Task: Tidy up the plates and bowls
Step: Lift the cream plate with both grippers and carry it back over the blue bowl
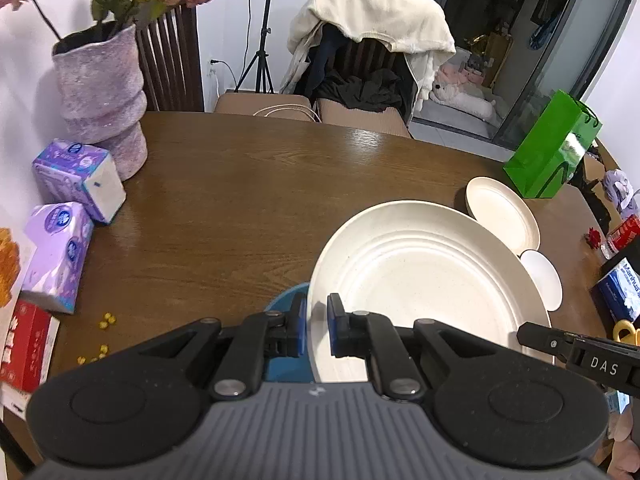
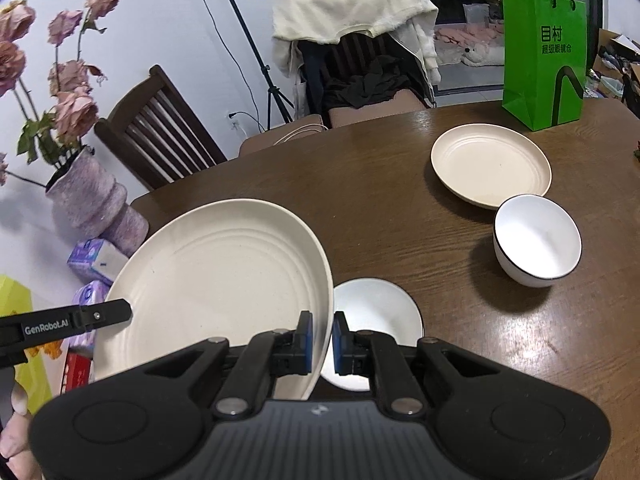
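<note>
A large cream plate (image 1: 420,280) (image 2: 216,280) hangs above the brown table, held by both rims. My left gripper (image 1: 317,328) is shut on its left rim. My right gripper (image 2: 322,340) is shut on its right rim. Each view shows the other gripper's finger at the plate's opposite edge. A second cream plate (image 2: 490,166) (image 1: 502,212) lies on the table further off, with a white dark-rimmed bowl (image 2: 536,240) touching it. A small white dish (image 2: 376,312) lies under the held plate's right edge. A blue round dish (image 1: 286,300) shows beneath its left edge.
A green paper bag (image 2: 544,60) stands at the table's far right. A purple vase (image 1: 100,96) with dried roses and tissue packs (image 1: 76,176) line the left edge. Small yellow bits (image 1: 107,320) lie near the front left. Chairs stand behind the table (image 1: 248,184).
</note>
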